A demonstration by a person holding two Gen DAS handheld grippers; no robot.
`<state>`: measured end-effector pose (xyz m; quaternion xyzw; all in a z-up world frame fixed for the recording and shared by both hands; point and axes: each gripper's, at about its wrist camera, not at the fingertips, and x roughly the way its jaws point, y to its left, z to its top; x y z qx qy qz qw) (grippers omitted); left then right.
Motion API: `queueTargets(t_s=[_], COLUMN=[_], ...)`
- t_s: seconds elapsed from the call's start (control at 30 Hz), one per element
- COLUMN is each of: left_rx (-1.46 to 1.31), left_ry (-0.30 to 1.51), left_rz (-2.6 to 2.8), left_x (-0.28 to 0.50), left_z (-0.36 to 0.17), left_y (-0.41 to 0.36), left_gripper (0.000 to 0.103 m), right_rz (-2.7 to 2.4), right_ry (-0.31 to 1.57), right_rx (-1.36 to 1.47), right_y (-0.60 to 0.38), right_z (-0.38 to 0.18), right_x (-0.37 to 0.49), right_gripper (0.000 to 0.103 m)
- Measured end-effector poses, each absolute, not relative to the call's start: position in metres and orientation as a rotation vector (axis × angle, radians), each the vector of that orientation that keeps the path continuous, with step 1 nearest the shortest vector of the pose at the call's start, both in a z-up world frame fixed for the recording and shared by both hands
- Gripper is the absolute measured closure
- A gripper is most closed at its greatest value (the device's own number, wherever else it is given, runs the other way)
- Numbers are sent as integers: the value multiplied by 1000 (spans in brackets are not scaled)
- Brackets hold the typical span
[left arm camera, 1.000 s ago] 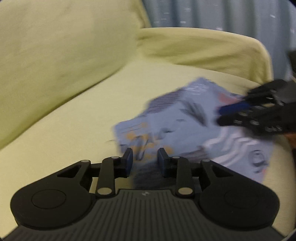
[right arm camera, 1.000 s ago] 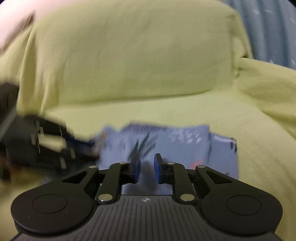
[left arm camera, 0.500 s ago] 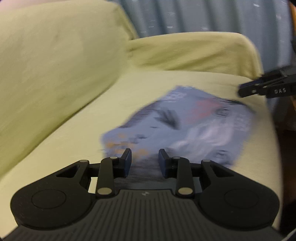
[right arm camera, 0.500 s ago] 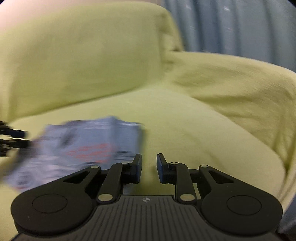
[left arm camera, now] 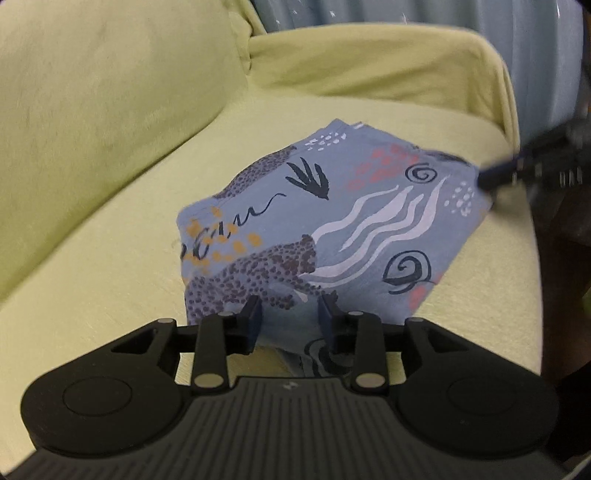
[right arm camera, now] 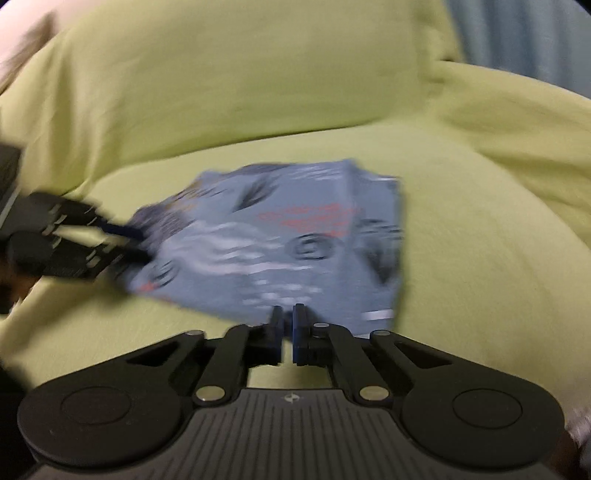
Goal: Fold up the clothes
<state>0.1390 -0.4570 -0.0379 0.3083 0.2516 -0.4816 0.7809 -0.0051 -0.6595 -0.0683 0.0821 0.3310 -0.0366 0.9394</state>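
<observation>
A folded blue patterned garment (left arm camera: 325,229) with leopard spots, white waves and spirals lies flat on the yellow-green sofa seat (left arm camera: 110,258). My left gripper (left arm camera: 290,319) is open, its fingers over the garment's near edge. My right gripper (right arm camera: 287,317) has its jaws nearly together at the garment's near edge (right arm camera: 280,236); the view is blurred and no cloth shows between the pads. The right gripper also shows in the left wrist view (left arm camera: 532,171) at the garment's far right corner. The left gripper shows in the right wrist view (right arm camera: 74,243) at the garment's left edge.
The sofa backrest (left arm camera: 92,92) rises on the left and an armrest (left arm camera: 388,62) stands behind the garment. A grey-blue curtain (left arm camera: 480,18) hangs behind the sofa. The seat's front edge runs down the right side of the left wrist view.
The right gripper has swung back toward the garment and its jaws have narrowed. The left gripper has stayed open at the garment's near edge. The garment lies flatter and sharper in view.
</observation>
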Motion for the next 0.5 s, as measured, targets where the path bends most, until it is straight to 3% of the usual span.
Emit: queueTargets(t_s=[0.07,0.2,0.33,0.5], left_rx=[736,741,707,591], left_ry=[503,478,436,477], left_rz=[-1020,-993,-957,-967], left_x=[129,116,110,123], left_z=[-30,-16,-12,-28], left_y=[-462,-476,-485,-482], left_gripper=[73,73,73,73], right_rz=[-154,-160,-110,-68], right_ry=[657,577,532,574], right_rx=[172,326,461,407], right_y=[-667,-689,-694,-670], right_z=[-60,-51,-48,-53], right_x=[-11,-14,-8,16], right_gripper=[80,66,65,66])
